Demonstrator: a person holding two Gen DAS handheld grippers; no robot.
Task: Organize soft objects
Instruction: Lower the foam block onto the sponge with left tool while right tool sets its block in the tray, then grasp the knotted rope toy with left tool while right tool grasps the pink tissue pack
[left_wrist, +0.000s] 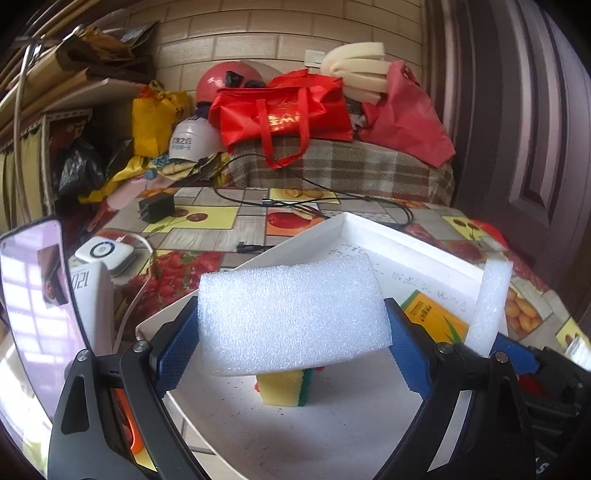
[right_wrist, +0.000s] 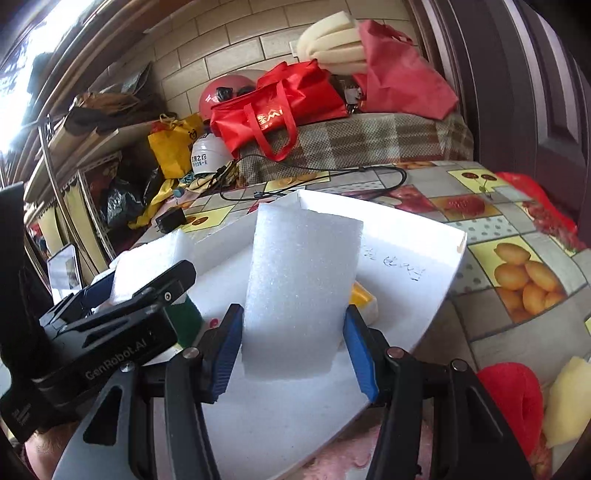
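Note:
My left gripper (left_wrist: 291, 325) is shut on a white foam block (left_wrist: 291, 314) and holds it above the white foam tray (left_wrist: 406, 240). A yellow-green sponge (left_wrist: 286, 387) lies in the tray under it. My right gripper (right_wrist: 293, 336) is shut on a second white foam block (right_wrist: 301, 288), also over the tray (right_wrist: 424, 236). That block shows at the right edge of the left wrist view (left_wrist: 489, 306). The left gripper's body (right_wrist: 122, 325) and its foam block (right_wrist: 147, 266) show at left in the right wrist view. A yellow packet (left_wrist: 434, 314) lies in the tray.
A red foam ring (right_wrist: 517, 402) and a pale yellow sponge (right_wrist: 569, 402) lie on the fruit-print tablecloth (right_wrist: 517, 236) right of the tray. A phone (left_wrist: 33, 314) stands at left. Cables, a charger (left_wrist: 155, 208), red bags (left_wrist: 284, 110) and clutter fill the back.

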